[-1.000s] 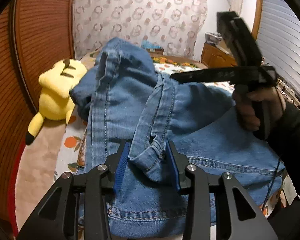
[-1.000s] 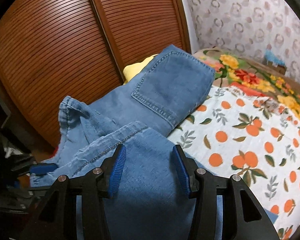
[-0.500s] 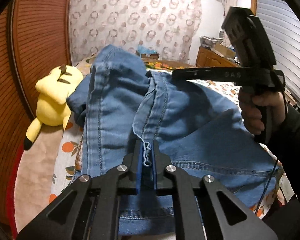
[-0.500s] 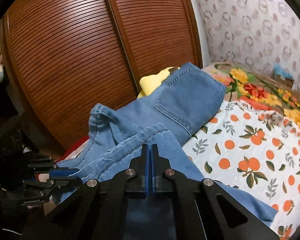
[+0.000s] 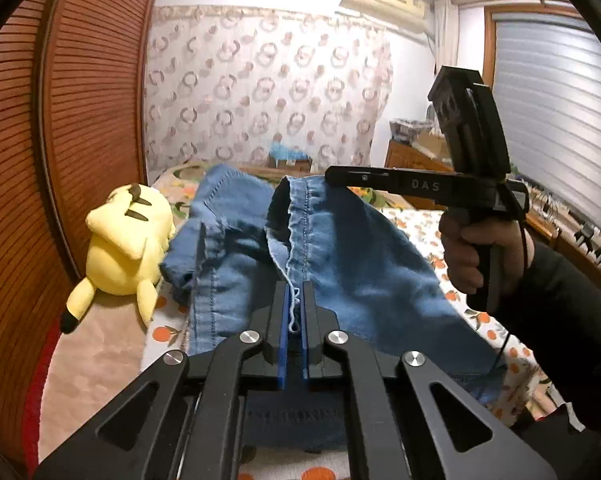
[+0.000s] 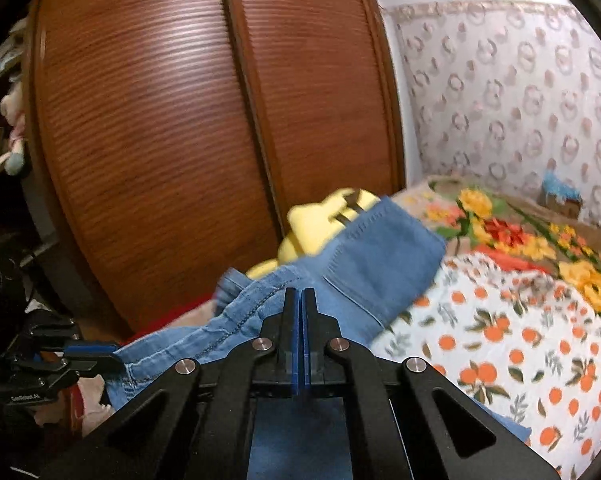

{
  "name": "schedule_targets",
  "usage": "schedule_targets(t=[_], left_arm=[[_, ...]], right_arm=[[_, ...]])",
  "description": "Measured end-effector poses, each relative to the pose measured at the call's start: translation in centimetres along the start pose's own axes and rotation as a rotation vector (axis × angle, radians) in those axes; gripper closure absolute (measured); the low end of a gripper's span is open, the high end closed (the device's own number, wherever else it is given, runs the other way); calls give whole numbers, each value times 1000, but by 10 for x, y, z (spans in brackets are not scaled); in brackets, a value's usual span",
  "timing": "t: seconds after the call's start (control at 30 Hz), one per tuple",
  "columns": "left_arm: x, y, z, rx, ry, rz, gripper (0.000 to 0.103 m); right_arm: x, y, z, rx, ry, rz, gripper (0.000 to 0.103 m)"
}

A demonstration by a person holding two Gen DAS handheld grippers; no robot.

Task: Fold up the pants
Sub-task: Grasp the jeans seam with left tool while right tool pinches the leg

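Your left gripper (image 5: 294, 312) pinches the jeans (image 5: 340, 264) by a thin frayed edge. Your right gripper (image 6: 299, 320) pinches another edge. The jeans hang over the bed (image 6: 520, 344). Pull too hard and that edge slips out, or they bump the toy (image 5: 124, 248).

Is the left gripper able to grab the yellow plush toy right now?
Probably not: the left gripper is shut on the jeans, so it is busy. The plush toy lies off to its left on the bed.

Bedroom: slatted wooden wardrobe doors (image 6: 172, 152) at left, ring-patterned curtain (image 5: 260, 92) behind the bed (image 6: 520, 344), air conditioner (image 5: 384, 4) above, shuttered window (image 5: 556, 120) at right.
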State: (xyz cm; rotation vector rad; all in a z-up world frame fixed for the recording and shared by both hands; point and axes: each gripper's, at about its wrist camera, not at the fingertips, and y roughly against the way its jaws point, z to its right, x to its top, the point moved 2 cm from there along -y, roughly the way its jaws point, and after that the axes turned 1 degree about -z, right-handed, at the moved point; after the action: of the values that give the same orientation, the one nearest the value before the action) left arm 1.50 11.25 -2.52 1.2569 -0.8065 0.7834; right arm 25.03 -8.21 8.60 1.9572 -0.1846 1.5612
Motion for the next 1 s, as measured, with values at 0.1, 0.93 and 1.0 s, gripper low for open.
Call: schedule_targets(t=[0.1, 0.93, 1.0], left_arm=[[-3, 13, -7, 22, 12, 7, 97], [-40, -44, -20, 89, 45, -175, 31], [-38, -48, -15, 85, 39, -175, 31]], right_arm=[[9, 3, -21, 25, 45, 25, 102], [-73, 53, 6, -312, 6, -126, 43], [-87, 69, 18, -352, -29, -140, 42]])
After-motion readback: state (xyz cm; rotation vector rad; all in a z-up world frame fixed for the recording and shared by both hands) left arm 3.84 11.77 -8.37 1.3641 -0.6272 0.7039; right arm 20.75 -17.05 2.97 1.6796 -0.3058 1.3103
